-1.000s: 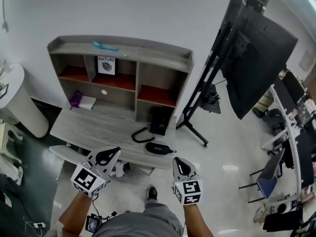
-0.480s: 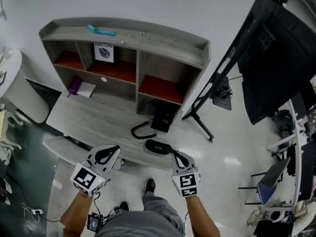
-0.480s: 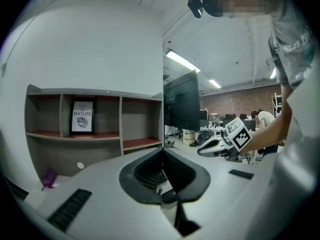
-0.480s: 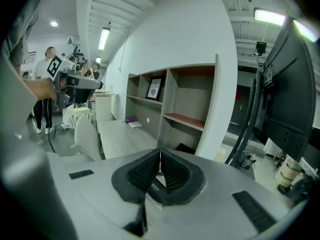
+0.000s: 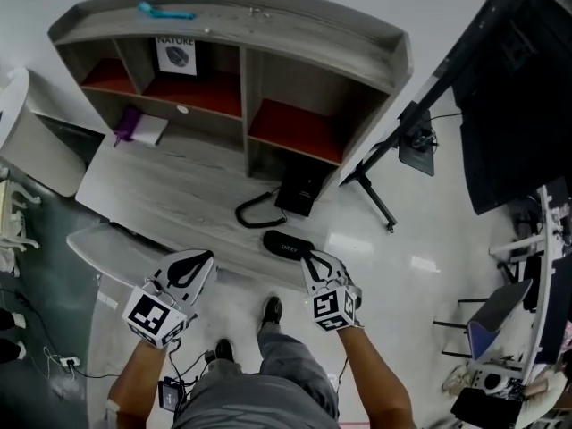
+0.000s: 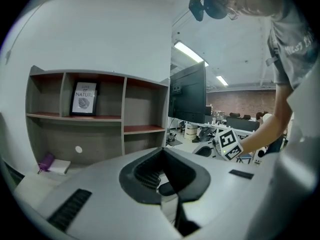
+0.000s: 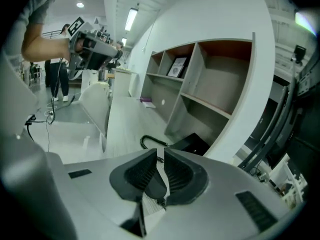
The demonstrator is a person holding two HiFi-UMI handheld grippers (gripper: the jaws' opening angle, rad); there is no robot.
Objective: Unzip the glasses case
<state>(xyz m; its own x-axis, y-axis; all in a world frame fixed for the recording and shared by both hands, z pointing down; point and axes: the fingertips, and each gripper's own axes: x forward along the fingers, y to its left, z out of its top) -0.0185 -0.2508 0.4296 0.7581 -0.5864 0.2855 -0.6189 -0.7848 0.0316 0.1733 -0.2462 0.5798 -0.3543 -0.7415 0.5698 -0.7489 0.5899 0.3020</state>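
The black oval glasses case (image 5: 286, 243) lies zipped near the desk's front edge (image 5: 223, 262) in the head view. My right gripper (image 5: 309, 257) hangs right at the case's right end; touch cannot be told. Its jaws are opening, a narrow slit shows between the pads, and nothing sits in it. In the right gripper view the right gripper (image 7: 160, 156) hides the case. My left gripper (image 5: 204, 261) hovers over the front edge, well left of the case, shut and empty. From its own camera the left gripper (image 6: 161, 156) has its pads together.
A black box (image 5: 299, 190) and a coiled black cord (image 5: 253, 211) lie just behind the case. The hutch (image 5: 243, 105) holds a framed picture (image 5: 176, 54) and a purple item (image 5: 130, 123). A monitor stand (image 5: 420, 141) rises at the right.
Both grippers have come down toward the desk. The right one has reached the case's right end and its jaws have parted slightly. The head camera has tipped closer to the desk.
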